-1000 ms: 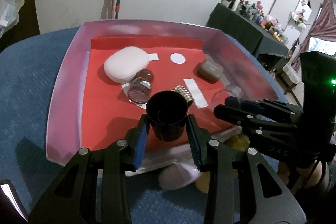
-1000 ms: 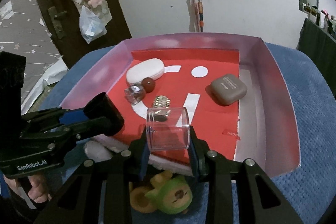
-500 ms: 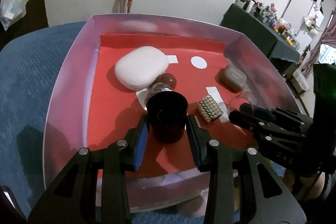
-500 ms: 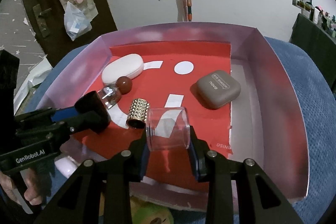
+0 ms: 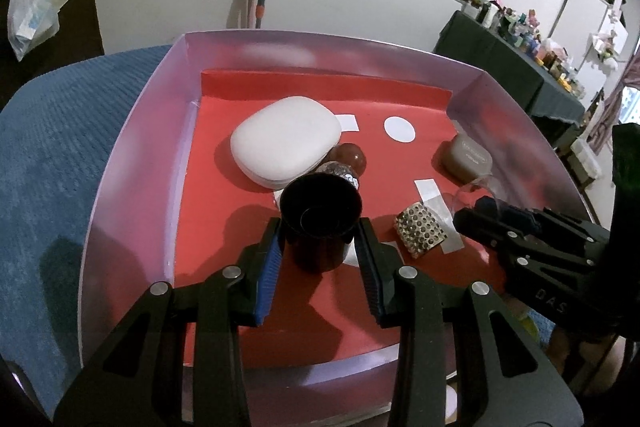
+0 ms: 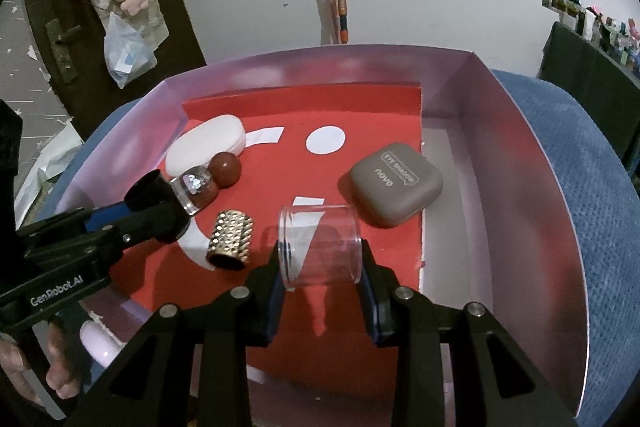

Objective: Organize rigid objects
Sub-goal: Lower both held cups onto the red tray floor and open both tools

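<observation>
While both carry loads over tray (image 5: 132,163) | left gripper (image 5: 318,251) clenched on black cup (image 5: 318,215), frame centre | right gripper (image 6: 320,263) grasping clear cylinder (image 6: 320,243), centre | step: placing | next: lower onto free red liner, then release

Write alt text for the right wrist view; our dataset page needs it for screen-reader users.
The right hand-held gripper is shut on a clear plastic cylinder over a pink tray lined with red paper. Ahead lie a brown eyeshadow case, a studded gold tube, a red ball and a white case. At left, the left hand-held gripper holds a black cup.
</observation>
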Demonstrator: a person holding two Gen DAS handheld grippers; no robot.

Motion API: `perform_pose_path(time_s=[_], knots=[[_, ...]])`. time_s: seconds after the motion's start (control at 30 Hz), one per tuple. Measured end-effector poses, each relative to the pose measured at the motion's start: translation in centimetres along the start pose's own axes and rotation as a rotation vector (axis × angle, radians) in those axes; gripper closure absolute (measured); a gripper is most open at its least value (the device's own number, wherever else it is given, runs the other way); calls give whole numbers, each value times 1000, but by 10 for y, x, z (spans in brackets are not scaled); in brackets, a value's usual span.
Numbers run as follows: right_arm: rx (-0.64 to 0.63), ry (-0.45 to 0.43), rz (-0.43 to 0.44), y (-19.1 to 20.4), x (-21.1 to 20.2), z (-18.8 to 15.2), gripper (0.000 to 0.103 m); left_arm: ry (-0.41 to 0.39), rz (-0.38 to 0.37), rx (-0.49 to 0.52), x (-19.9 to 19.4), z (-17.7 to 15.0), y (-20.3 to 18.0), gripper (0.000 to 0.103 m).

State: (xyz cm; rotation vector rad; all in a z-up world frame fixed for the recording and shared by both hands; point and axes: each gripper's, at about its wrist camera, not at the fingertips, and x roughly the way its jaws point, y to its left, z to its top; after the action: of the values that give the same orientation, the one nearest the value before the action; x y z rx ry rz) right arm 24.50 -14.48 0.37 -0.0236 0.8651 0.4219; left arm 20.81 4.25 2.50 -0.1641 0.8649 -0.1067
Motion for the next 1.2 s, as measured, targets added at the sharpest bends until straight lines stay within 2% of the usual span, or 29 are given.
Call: perform_pose_path(time_s=[1.03, 1.1, 1.2], knots=[[-2, -3, -6, 0, 1, 1, 68, 34, 11, -8, 9, -5, 0, 66], [1, -3, -3, 0, 0, 1, 68, 37, 12, -9, 9, -5, 0, 64], [5, -6, -1, 0, 0, 0, 68, 33, -7, -19, 7, -4, 1, 52]])
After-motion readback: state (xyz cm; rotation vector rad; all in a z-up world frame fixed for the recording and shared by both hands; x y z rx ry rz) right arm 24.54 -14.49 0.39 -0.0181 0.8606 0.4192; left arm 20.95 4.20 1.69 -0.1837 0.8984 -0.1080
